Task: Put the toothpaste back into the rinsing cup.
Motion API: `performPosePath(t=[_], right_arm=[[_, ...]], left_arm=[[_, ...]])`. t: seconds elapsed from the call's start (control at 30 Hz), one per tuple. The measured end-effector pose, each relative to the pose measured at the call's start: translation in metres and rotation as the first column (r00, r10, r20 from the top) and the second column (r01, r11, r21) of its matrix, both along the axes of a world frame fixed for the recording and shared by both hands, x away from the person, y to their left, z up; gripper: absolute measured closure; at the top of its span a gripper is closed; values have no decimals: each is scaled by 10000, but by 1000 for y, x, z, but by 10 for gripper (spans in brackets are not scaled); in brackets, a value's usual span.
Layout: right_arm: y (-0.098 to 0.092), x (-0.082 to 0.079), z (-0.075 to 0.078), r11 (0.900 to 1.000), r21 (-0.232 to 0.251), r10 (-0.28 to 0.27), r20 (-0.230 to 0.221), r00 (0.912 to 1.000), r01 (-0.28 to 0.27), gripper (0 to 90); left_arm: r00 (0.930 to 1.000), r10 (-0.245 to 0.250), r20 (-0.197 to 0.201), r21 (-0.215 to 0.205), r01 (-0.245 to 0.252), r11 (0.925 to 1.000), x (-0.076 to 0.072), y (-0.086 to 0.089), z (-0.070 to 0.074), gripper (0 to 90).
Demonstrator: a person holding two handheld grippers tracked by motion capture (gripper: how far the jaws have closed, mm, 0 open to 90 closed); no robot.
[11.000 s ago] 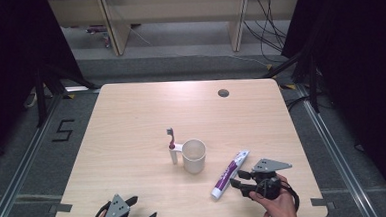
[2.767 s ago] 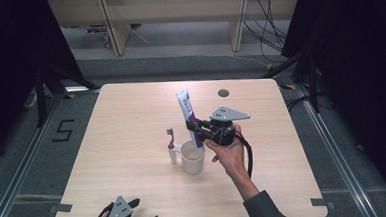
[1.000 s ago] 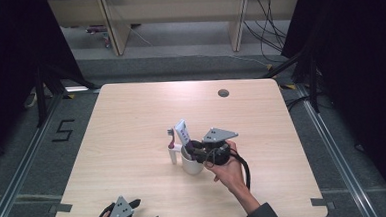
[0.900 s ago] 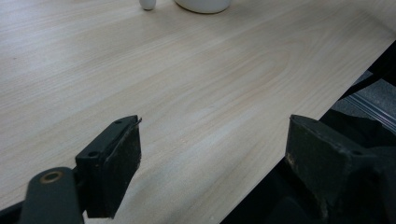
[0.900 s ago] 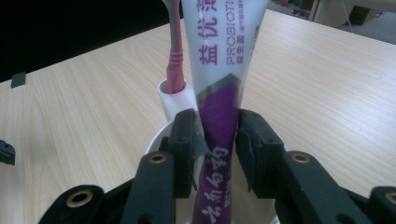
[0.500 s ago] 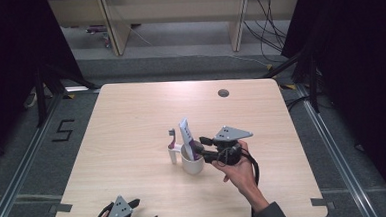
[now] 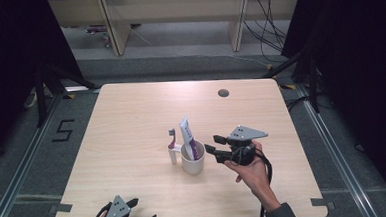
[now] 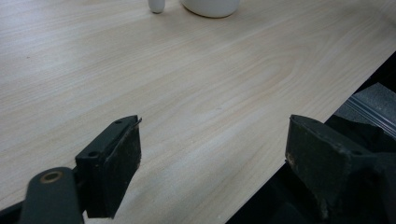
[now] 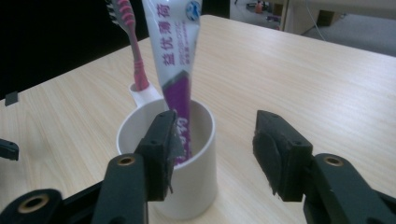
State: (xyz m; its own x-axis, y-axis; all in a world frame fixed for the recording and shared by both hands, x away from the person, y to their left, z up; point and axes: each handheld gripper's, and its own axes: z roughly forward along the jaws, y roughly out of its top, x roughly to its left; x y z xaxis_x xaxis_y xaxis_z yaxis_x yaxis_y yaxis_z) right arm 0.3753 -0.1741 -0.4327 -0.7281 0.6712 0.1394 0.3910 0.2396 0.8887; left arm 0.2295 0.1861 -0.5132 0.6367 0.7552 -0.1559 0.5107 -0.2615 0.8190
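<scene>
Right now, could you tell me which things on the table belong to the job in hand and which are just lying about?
In the job:
- toothpaste tube, standing tilted in the cup
- cup
- right gripper, jaws just opened, nothing between them

Lying about:
- toothbrush, upright in its holder beside the cup
- left gripper, open at the table's near edge
- cable hole in the table

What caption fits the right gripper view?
Open right gripper beside white cup holding toothpaste tube; pink toothbrush behind.

Glossy white ceramic-looking cup (image 9: 177, 154), shiny plastic toothpaste tube (image 9: 175, 51), matt pale wood-grain table (image 7: 131, 121).
</scene>
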Motion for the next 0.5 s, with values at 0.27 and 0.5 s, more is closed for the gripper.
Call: performPosePath(t=[0.27,0.5], right_arm=[[-16,-3,-7,9999,-35,-169,-245,9996,168,416],[-28,-9,-12,9987,62,-502,-463,9977,505,372]], left_arm=[[10000,-75,10,310,74,9995,0,2,1,179],[10000,-25,7,95,25,10000,0,1,0,179]])
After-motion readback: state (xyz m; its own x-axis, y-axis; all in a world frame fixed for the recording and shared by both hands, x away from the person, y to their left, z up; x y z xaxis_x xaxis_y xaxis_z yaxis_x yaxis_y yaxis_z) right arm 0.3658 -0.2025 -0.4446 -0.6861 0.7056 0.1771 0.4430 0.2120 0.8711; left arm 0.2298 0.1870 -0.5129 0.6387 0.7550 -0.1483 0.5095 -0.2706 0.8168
